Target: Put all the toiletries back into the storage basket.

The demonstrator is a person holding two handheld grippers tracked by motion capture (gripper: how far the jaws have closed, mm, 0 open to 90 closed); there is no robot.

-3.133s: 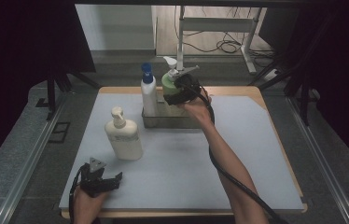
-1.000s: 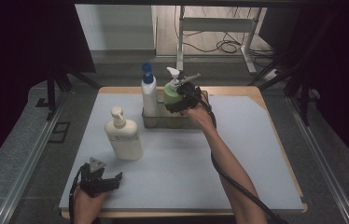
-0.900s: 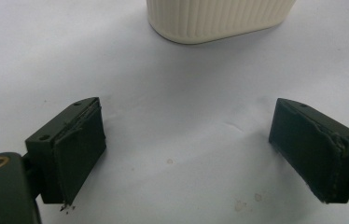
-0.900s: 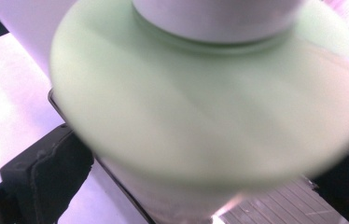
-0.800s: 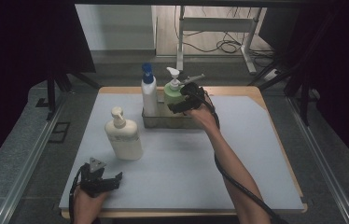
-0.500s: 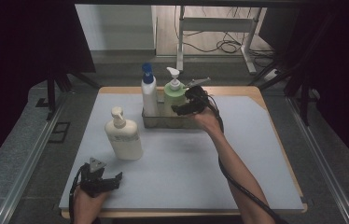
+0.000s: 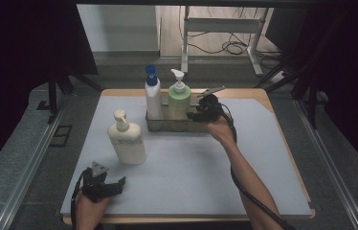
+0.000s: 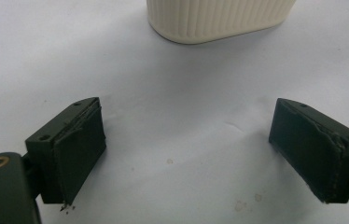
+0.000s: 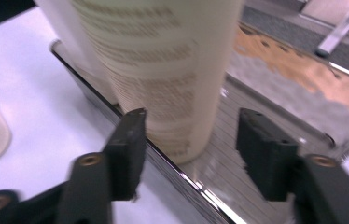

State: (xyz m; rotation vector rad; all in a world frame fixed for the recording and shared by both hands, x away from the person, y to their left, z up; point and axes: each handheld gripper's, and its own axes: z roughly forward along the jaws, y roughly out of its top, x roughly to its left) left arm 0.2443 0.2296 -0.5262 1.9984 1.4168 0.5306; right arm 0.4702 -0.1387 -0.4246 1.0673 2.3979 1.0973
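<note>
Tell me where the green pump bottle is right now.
In the high view the green pump bottle stands upright in the clear tray at the far middle of the table, just right of the blue-capped white bottle, with the right gripper beside it.

green bottle (image 9: 163, 74) carries lines of small print, too blurred to read, no other text legible

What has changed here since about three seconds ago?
The right gripper was over the green bottle in the tray. It has let go and drawn back to the right; its jaws have just been closing partway, with nothing held. The green bottle stands in the tray beside the blue-capped bottle. The cream bottle and the open left gripper have not moved.
</note>
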